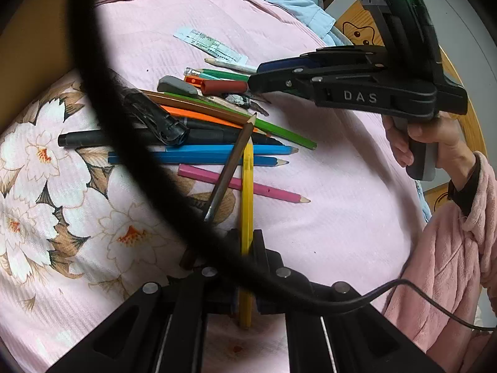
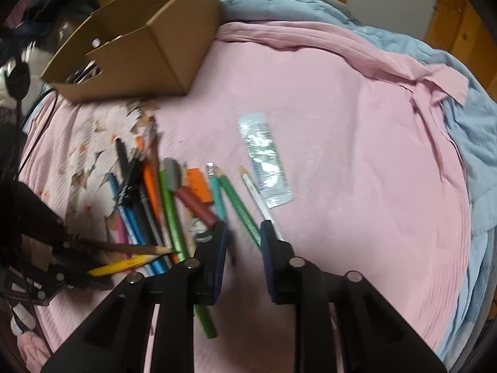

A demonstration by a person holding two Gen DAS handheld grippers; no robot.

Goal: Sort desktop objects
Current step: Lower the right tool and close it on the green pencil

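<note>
Your left gripper [image 1: 247, 242] pinches the yellow pencil [image 1: 247, 192]; your right gripper [image 2: 243, 233] stands spread beside the pencil pile [image 1: 198, 136].

A pink ribbed bedspread [image 2: 341, 143] is covering the whole working surface, with a flower-printed patch [image 1: 46, 186] lying at one side. A pale blue quilt [image 2: 466, 130] is bunching along its far edge, and a wooden frame [image 2: 447, 21] with a curved rail is rising behind it in front of a plain pale wall [image 2: 391, 3]. Soft, even light is falling across the cloth.
</note>
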